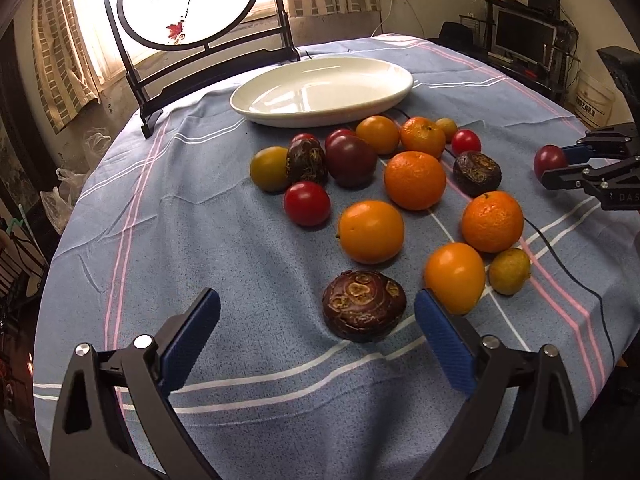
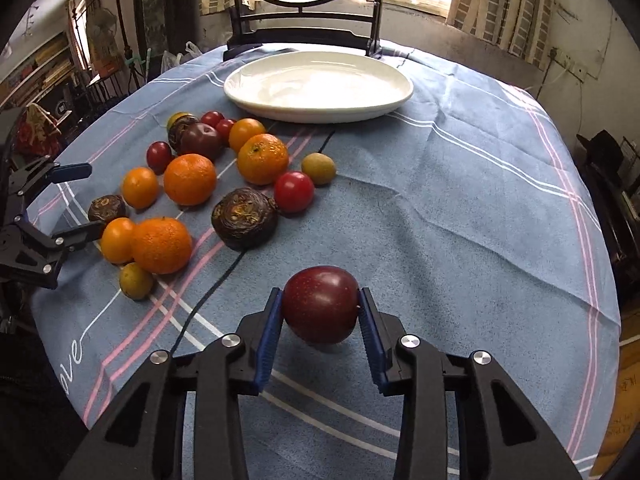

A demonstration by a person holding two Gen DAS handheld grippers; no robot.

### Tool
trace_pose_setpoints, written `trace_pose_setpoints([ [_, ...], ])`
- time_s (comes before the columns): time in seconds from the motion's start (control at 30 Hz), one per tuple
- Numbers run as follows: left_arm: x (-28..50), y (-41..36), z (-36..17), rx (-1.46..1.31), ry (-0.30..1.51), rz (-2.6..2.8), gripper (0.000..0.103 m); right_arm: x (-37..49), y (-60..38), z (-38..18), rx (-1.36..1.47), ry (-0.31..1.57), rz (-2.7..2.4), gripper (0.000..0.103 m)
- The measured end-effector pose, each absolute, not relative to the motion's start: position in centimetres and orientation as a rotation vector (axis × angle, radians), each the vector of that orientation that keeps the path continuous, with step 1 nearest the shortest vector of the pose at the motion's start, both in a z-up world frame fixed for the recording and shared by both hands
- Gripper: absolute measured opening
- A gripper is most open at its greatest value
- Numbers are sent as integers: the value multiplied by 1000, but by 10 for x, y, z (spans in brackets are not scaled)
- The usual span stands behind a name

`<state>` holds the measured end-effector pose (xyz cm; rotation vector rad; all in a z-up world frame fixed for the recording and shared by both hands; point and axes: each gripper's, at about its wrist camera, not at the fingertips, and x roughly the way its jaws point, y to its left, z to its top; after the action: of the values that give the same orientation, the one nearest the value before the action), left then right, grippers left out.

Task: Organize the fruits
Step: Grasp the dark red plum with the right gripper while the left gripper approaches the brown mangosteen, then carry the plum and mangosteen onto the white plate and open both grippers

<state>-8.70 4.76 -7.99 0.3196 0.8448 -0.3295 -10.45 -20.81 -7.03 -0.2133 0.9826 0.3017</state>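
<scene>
The right gripper (image 2: pixel 320 306) pinches a smooth, glossy dark red plum (image 2: pixel 320 304) between its ribbed blue pads (image 2: pixel 269 336), low over the blue striped tablecloth (image 2: pixel 460 208) and well apart from the other fruit; only the right wrist view shows this grip head-on, while the left view catches it sideways at its far edge. In the left wrist view the left gripper (image 1: pixel 316 320) stands spread wide, a rough, scarred brown fruit (image 1: pixel 364 306) lying between its pads, untouched. Beyond sit dimpled round mandarins (image 1: pixel 415 179), smooth red tomatoes (image 1: pixel 307 204) and small yellowish fruits (image 1: pixel 509 271). Farthest lies a glossy white oval plate (image 1: pixel 320 92), bare
</scene>
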Motion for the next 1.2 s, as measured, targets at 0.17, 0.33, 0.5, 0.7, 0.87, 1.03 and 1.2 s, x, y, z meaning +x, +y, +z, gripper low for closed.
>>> trace_pose_setpoints([
  [0.17,-78,41,-87,284,924,-400,51,-108,-189,-67,-225,974,361,38],
  [0.33,-76,40,-80,266,911,-405,41,-107,-179,-62,-230,957,384,38],
  [0.5,-69,32,-50,274,823,-382,41,-99,-172,-52,-228,924,401,38],
  [0.7,-28,6,-3,281,685,-326,41,-61,-163,-23,-207,826,386,38],
  [0.87,37,-13,4,229,708,-239,41,-3,-161,-4,-150,773,348,38],
  [1.03,86,-24,-12,234,756,-175,41,60,-159,-8,-118,790,302,38],
  [1.2,115,-26,-27,239,799,-140,42,102,-156,-29,-110,840,271,38],
])
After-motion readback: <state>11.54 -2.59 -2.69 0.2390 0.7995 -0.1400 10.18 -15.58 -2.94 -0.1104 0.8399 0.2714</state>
